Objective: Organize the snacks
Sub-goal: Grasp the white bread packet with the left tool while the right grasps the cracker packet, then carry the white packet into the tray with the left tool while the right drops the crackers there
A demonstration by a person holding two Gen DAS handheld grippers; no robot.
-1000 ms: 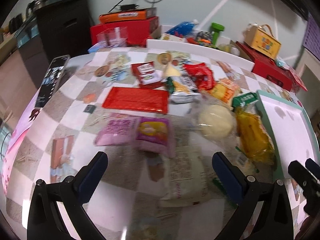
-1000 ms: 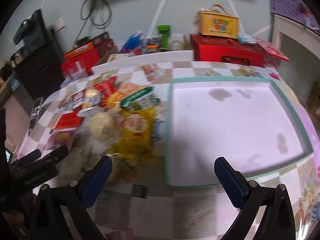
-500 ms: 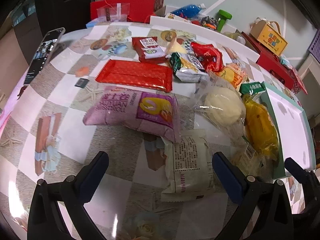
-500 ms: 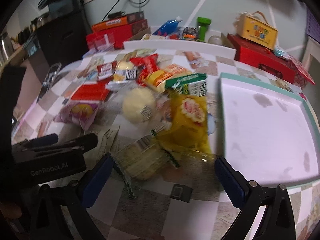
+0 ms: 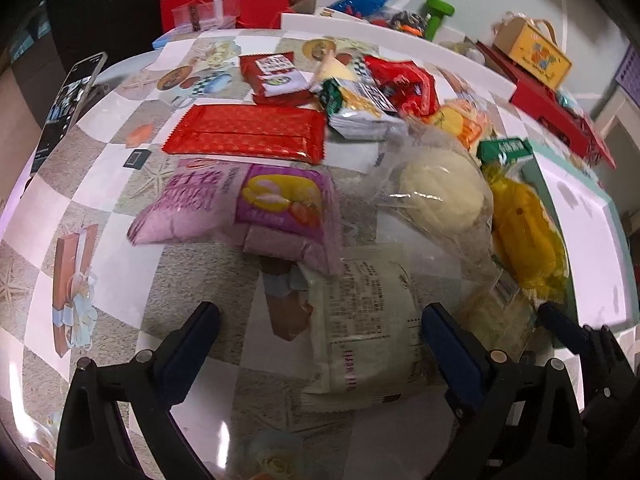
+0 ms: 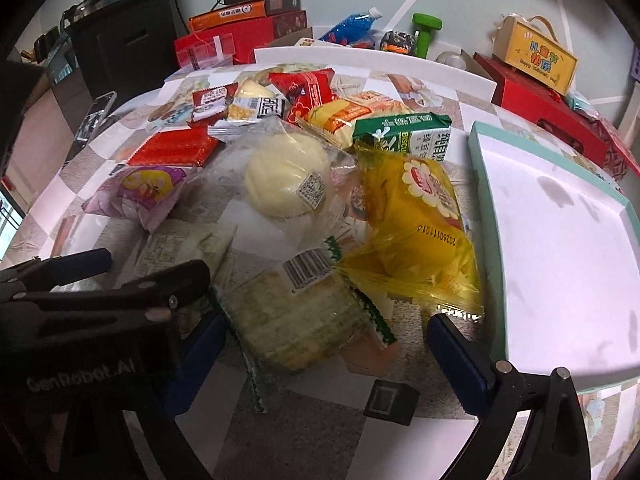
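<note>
Pale cream, your nearest snack is a packet of small print lying between your left gripper's jaws, which stand wide and are closing without pressing it. Your right gripper also stands wide over a clear pack of pale biscuits, not touching. Beyond its jaws, a green box reads "BISCUIT"; your left gripper's side reads "GenRobot.AI".

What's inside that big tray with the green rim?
The green-rimmed tray holds no snacks: only its white floor with a few dark smudges shows. Its near corner is hidden behind the right gripper.
</note>
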